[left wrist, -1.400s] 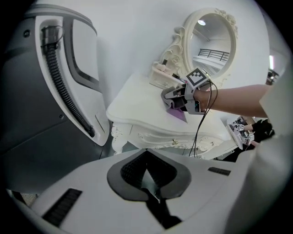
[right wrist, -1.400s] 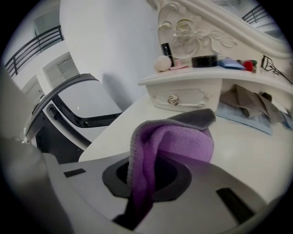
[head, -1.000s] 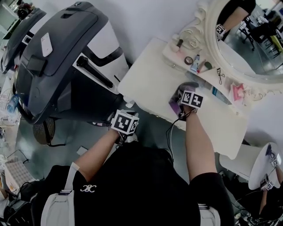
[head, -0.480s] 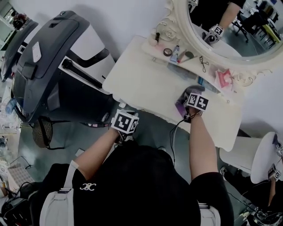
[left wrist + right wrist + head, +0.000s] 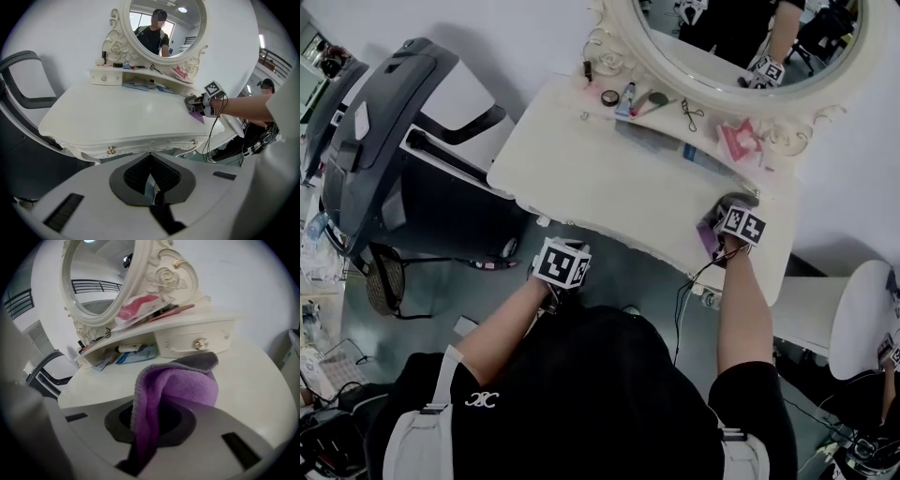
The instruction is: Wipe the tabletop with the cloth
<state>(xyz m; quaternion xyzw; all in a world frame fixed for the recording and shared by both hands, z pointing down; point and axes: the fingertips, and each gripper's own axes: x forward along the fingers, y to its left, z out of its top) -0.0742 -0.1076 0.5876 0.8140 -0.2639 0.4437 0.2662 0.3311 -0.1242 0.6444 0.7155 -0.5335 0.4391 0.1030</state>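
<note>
The left gripper (image 5: 151, 183) hangs just short of the desk's front edge, its jaws closed together with nothing between them. The white desk (image 5: 117, 117) spreads ahead of them, with the oval mirror (image 5: 159, 28) beyond. Well to the right of those jaws, the right gripper (image 5: 149, 427) sits over the desk's right end, jaws clamped on the purple cloth (image 5: 185, 385). The cloth bulges forward of the jaws onto the desk top, its grey edge near the small drawer (image 5: 197, 341) straight ahead.
</note>
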